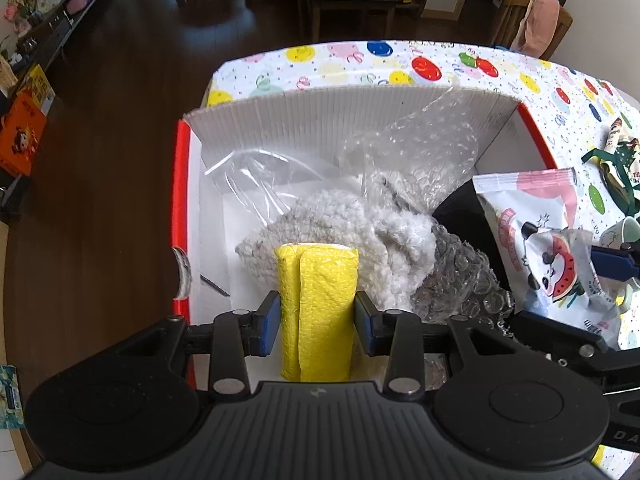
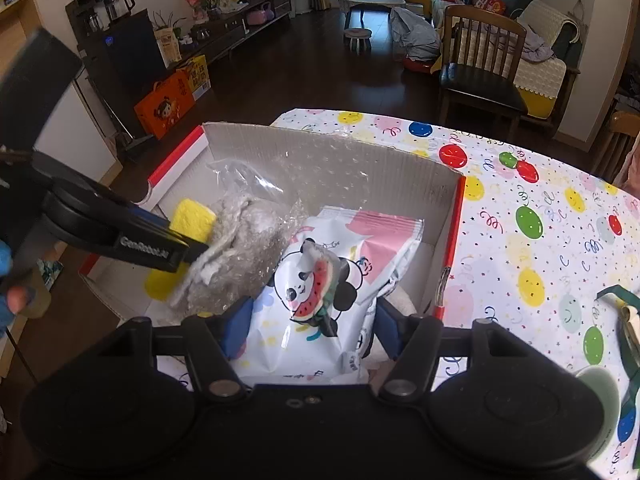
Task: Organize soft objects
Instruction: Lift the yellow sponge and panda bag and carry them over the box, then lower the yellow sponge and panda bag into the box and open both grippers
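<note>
My left gripper (image 1: 316, 318) is shut on a yellow padded pouch (image 1: 318, 312), held upright just over the near left part of an open cardboard box (image 1: 360, 116). My right gripper (image 2: 308, 326) is shut on a white panda-print soft pack (image 2: 320, 300), which hangs over the box's right side. Inside the box (image 2: 332, 160) lie a fluffy grey-white cloth (image 1: 352, 232), crumpled bubble wrap (image 1: 424, 156) and a clear plastic bag (image 1: 256, 184). In the right wrist view the left gripper (image 2: 182, 254) and the yellow pouch (image 2: 192, 218) show at the left, above the cloth (image 2: 240, 224).
The box stands at the edge of a table with a balloon-print cloth (image 2: 540, 220). A green-ribboned item (image 1: 616, 160) and a pale green cup (image 2: 600, 384) lie to the right of it. Dark floor (image 1: 100, 140) drops off on the left; wooden chairs (image 2: 480, 64) stand beyond.
</note>
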### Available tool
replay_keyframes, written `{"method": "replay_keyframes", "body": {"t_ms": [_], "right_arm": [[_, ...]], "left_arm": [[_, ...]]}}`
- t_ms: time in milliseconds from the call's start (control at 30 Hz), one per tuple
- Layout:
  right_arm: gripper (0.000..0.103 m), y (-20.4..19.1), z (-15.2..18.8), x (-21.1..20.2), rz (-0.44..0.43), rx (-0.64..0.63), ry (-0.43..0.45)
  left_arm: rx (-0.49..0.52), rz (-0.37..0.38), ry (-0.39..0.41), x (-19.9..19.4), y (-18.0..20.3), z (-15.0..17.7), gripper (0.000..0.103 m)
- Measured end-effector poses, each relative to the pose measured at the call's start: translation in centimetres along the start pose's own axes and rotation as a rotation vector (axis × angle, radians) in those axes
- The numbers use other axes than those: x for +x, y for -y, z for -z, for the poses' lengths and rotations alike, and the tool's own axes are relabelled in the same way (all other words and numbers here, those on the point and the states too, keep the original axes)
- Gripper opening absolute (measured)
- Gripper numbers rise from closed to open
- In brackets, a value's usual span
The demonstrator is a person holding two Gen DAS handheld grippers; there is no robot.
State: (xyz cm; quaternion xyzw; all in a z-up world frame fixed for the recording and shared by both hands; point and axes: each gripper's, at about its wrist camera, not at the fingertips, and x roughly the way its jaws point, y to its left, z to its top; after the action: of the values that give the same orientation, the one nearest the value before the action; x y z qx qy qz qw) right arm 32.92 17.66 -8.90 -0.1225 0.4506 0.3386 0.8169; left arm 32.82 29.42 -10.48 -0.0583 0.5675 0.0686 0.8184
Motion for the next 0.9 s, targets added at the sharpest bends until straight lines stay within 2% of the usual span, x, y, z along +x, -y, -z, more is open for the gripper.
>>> {"method": "replay_keyframes", "body": {"t_ms": [400,433,533,567,733,900], "right_arm": [[0.07,-0.1,-0.1,-0.3,0.009,0.009,0.004],[0.07,-0.1,-0.2,-0.4,0.01,0.01,0.005],[0.071,-0.1,-0.1,-0.7,0.011,0.014,0.009],[0.072,0.0,-0.1,-0.9,0.012,0.016,0.013],[0.076,-0.1,0.0,-1.8,0.015,0.012,0.032],[0.079,-0.1,0.1,-3.1,0.001,0.018,0.055]], "left_arm": [[-0.012,0.01,-0.023,1.8,0.1,0.6,0.04],[-0.009,0.006,-0.018,1.7,0.1,0.6,0.042],[-0.003,-0.003,-0.003,1.5,0.2,0.8,0.059],[-0.002,-0.01,0.005,1.3,0.2,0.9,0.062],[-0.024,0.004,0.037,0.2,-0.3,1.2,0.063],[-0.054,0.035,0.074,-1.5,-0.8,1.8,0.068]]}}
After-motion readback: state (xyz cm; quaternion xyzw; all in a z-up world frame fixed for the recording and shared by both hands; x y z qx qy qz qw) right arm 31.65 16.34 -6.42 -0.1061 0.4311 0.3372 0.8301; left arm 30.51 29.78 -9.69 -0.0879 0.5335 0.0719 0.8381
